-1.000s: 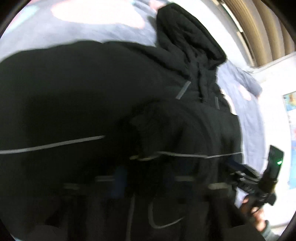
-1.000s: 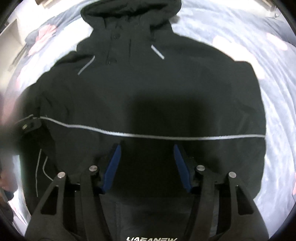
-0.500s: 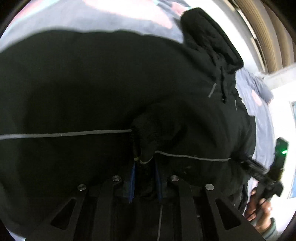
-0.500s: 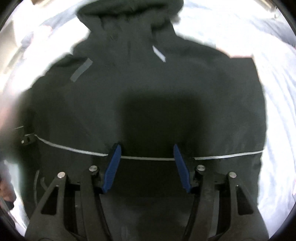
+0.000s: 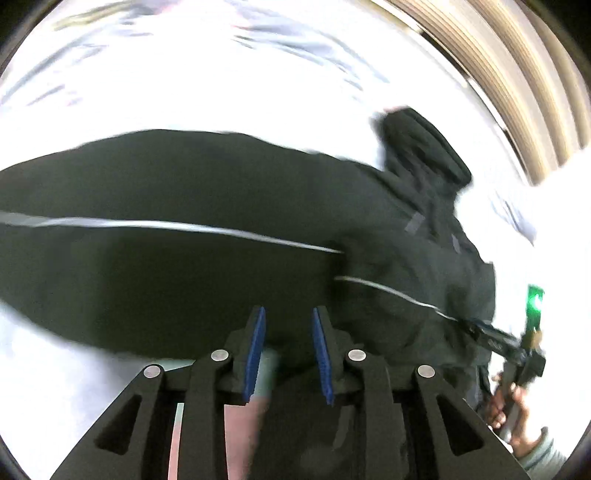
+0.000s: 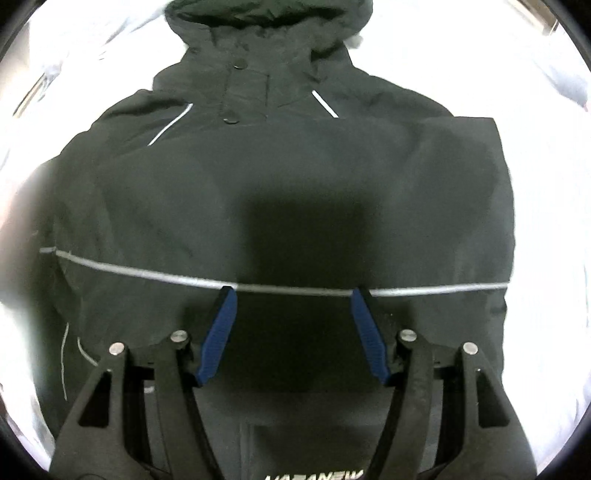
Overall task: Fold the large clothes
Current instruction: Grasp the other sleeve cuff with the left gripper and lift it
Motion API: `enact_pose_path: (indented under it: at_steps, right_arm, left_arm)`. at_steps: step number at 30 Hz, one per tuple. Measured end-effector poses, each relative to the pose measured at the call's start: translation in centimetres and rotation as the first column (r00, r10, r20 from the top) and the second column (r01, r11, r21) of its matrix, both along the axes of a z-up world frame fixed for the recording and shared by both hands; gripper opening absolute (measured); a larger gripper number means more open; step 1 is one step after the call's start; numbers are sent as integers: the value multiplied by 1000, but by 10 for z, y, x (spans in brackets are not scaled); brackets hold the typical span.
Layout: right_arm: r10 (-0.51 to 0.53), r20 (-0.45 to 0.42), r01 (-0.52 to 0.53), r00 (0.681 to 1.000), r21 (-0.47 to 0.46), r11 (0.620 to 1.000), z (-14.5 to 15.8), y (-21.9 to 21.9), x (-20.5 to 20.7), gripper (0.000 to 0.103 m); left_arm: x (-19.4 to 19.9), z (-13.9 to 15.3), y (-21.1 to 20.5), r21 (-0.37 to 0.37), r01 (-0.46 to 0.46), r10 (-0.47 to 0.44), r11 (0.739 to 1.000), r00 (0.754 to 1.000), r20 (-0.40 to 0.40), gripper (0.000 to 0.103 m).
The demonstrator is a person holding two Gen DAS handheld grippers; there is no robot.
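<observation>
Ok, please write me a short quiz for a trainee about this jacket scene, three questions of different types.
1. True or false: the right gripper clamps the black jacket.
2. In the right wrist view, the hood lies: A at the top, B at the bottom, C on the left.
3. What grey thing crosses the jacket from side to side?
Key: 1 false: its jaws, which have just been opening wider, stand apart and empty. 2 A. 3 a thin stripe.
</observation>
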State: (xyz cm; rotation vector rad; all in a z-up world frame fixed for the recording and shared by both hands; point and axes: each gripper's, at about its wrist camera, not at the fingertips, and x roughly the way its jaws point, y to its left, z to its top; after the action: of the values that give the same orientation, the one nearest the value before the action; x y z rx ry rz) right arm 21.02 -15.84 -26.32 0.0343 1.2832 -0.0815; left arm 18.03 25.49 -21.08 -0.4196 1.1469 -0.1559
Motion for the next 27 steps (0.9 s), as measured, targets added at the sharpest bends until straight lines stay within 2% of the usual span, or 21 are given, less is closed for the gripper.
enact_pose_path:
  at_steps: [2,4,6,7,9,12,16,21,25,27]
  right_arm:
    - [9,-8,-9,1000,1,1000,0,10,-7,62]
    - [11,-8,-11,1000,0,1000,2,16,-10,63]
    - [26,-12,-27,1000,-22,999,2,27,-16,63]
    - [40,-14,-40,999,-46,998,1,33,-17,63]
    - [62,-23,-63,998,-74,995,1,44,-16,63]
    - [76,-20,-78,997,-79,994,5,47,-29,63]
    - [95,-26,-97,995,-118,988,1,59,-27,63]
    - [87,-49,-93,995,-132,987,-6,64,-25,63]
    - [101,-58,-109,993,-153,982,-8,66,-24,63]
    - [107,-63,-117,992,-163,980,-10,68,-23,64]
  left_arm:
    - [-20,6,45,63,-110,110,992,994,5,29]
    - [-37,8,89,85,-222,221,971,975,11,29]
    - [-52,9,138,62,-341,341,938,940,14,31]
    - [-60,9,167,54,-416,416,908,909,11,32]
    - [-69,9,209,68,-502,502,862,865,22,32]
    - [-74,6,245,61,-577,575,815,817,44,35]
    - [-71,-22,291,-14,-658,658,753,753,6,37]
    - [-59,-56,312,-81,-678,678,730,734,-38,37]
    - [-50,-78,322,-115,-675,673,729,737,-61,37]
    - [-47,-87,326,-149,-675,674,722,735,-67,42]
